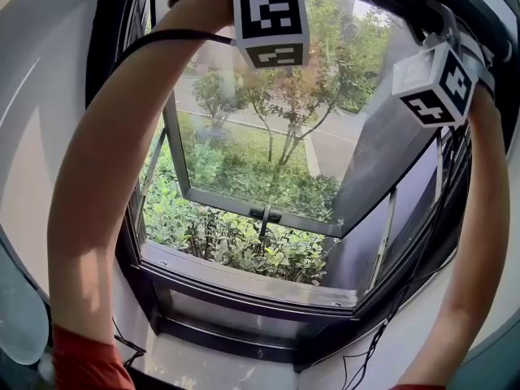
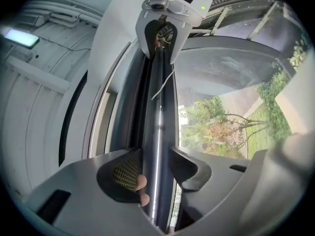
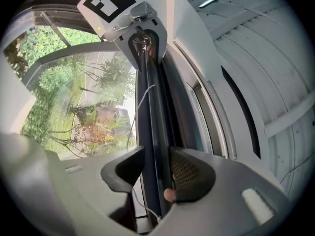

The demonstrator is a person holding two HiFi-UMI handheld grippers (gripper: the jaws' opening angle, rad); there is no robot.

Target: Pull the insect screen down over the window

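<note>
- Left tool is standing spread around the insect screen bar, which is sitting high along the window's top edge.
- Glass sash is standing tilted outward, with bushes filling the opening below it.
- Right tool is straddling the same bar, jaws apart.
- Marker cubes are showing black-and-white squares.

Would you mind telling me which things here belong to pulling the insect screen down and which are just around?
For the job: screen bar, running between the open jaws of the left gripper and right gripper; window frame.
Just around: open window pane, bushes outside, cables, ceiling light.
</note>
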